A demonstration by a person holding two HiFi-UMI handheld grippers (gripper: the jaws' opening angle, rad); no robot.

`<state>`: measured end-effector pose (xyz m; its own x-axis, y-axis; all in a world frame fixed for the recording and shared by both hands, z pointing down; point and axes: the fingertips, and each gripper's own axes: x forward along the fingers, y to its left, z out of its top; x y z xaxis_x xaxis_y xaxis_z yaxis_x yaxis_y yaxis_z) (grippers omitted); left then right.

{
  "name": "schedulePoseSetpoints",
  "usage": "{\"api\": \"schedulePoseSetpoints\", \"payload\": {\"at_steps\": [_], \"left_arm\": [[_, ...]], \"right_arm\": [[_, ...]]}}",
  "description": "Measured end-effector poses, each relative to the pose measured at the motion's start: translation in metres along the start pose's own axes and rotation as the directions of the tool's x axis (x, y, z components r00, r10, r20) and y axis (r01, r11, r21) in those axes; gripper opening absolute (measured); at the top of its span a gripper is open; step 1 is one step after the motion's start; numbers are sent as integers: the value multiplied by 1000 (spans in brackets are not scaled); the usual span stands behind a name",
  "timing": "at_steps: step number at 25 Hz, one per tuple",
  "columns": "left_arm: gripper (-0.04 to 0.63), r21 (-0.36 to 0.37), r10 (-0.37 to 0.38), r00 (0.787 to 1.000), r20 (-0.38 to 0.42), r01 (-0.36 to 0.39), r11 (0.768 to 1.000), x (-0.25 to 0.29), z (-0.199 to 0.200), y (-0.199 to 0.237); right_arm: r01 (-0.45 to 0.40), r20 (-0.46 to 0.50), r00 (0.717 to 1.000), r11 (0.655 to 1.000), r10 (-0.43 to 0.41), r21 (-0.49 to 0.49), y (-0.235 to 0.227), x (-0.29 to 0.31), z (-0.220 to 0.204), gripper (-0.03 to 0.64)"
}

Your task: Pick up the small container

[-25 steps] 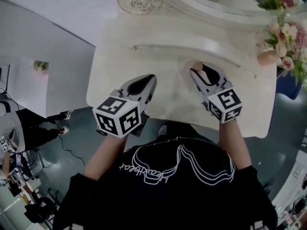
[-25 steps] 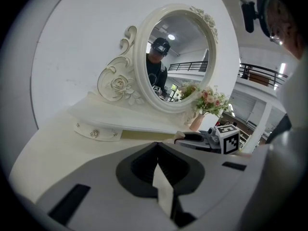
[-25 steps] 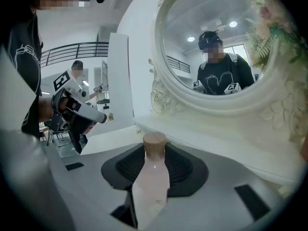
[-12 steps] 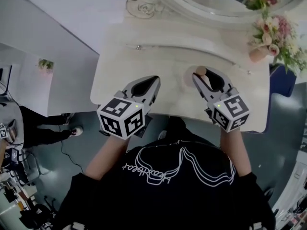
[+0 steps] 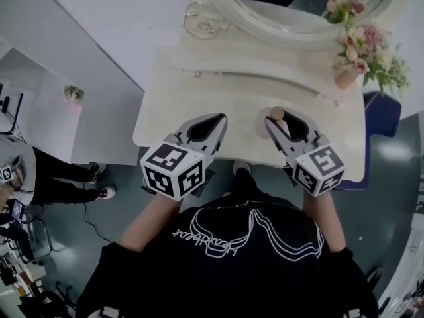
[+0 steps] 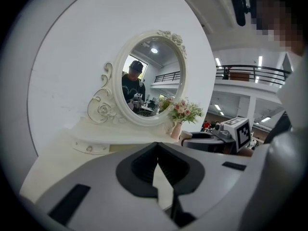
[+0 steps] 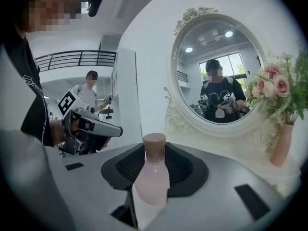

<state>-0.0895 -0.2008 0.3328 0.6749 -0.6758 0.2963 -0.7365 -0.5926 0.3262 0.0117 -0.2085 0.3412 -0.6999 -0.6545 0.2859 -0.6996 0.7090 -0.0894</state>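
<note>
Room-wise, the cream worktop [image 5: 165,118] is bare across its whole left half and the middle, so there's plenty of space there. The far side is blocked by a raised ledge and the oval mirror [image 5: 311,15]. The far right corner is taken up by the vase [image 5: 344,78] of flowers [image 5: 368,45]. The near edge runs right under both grippers, so their marker cubes hang off it over the floor. The left edge drops off next to a white wall.

Count: one small container, two grippers, one mirror, one vase, plus one bystander [image 5: 40,171] standing on the floor off to the left.

The small container [image 5: 277,114] is a pale pink bottle with a tan cap. It stands upright in the right gripper [image 5: 281,119], whose tongs are clamped on its body, over the near right part of the worktop. I can't tell if its bottom is clear of the surface. The left gripper [image 5: 218,120] has its tongs pinched together on nothing and sits well apart from the bottle.

Compared with a second ago, the bottle is in the same grip. Both grippers sit closer to the near edge, and more of the mirror shows.
</note>
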Motion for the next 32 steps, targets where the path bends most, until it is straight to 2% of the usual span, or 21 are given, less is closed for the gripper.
{"api": "schedulePoseSetpoints", "payload": {"at_steps": [9,32], "left_arm": [[3,16,-7,1000,28,7,1000,-21,1,-11],[3,24,8,999,38,-9,1000,-46,-6,-16]], "right_arm": [[0,29,1000,1000,-1,17,28,-8,4,135],[22,39,999,999,-24,36,46,-18,2,135]]}}
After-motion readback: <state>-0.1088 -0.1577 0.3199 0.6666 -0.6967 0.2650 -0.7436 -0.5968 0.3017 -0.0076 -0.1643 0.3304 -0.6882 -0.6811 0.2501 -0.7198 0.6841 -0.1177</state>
